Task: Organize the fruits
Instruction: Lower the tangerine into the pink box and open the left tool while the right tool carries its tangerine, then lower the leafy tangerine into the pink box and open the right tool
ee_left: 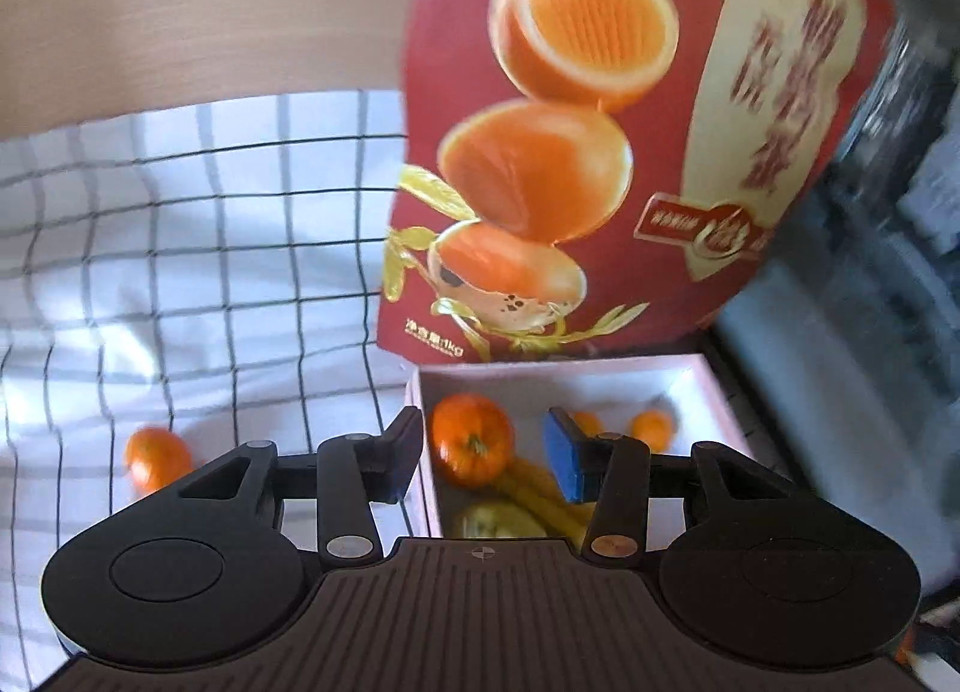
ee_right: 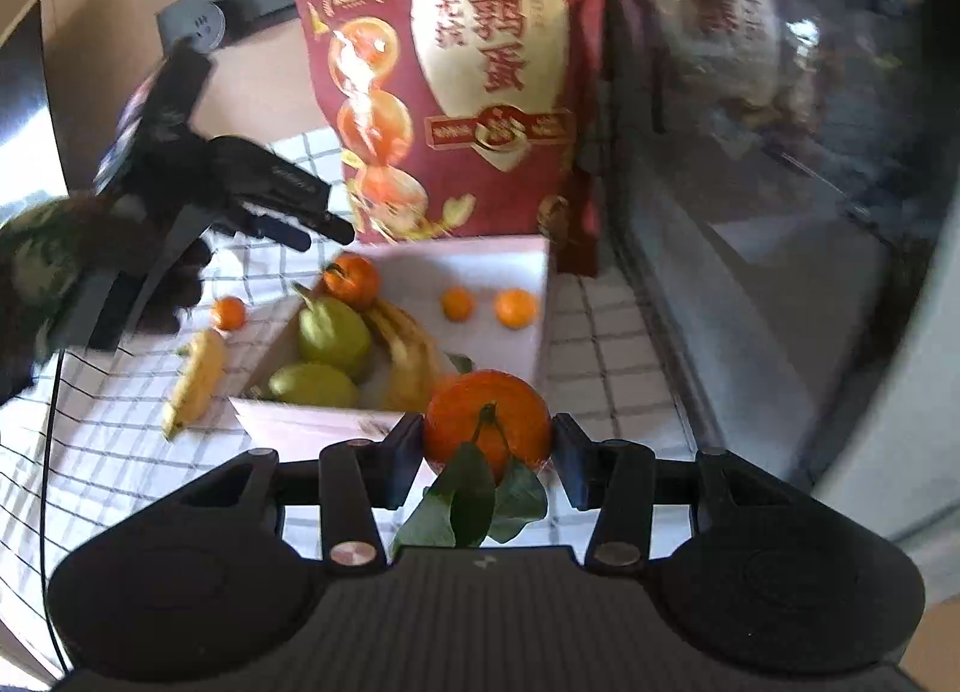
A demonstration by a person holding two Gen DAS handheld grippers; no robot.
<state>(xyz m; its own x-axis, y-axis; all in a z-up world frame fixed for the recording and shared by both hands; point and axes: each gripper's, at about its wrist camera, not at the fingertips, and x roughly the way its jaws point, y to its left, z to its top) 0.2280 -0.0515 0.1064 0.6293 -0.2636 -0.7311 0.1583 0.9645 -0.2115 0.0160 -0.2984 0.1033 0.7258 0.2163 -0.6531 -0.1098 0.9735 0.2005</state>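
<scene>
My right gripper (ee_right: 487, 443) is shut on a large orange with green leaves (ee_right: 486, 422), held just in front of the white box's (ee_right: 543, 296) near edge. The box holds two green pears (ee_right: 333, 332), bananas (ee_right: 408, 356), a stemmed orange (ee_right: 351, 278) and two small oranges (ee_right: 516, 308). On the cloth left of it lie a banana (ee_right: 195, 380) and a small orange (ee_right: 229, 312). My left gripper (ee_left: 485, 455) is open above the box's left wall (ee_left: 429, 452). The stemmed orange (ee_left: 474, 440) lies below its fingers, ungripped. The loose small orange (ee_left: 157, 458) sits to its left.
A tall red pouch (ee_left: 570, 152) stands upright right behind the box. A white checked cloth (ee_left: 210, 242) covers the table. A dark glass panel (ee_right: 780, 152) bounds the right side. A camouflage sleeve (ee_right: 36, 266) holds the left gripper (ee_right: 327, 233) at the left.
</scene>
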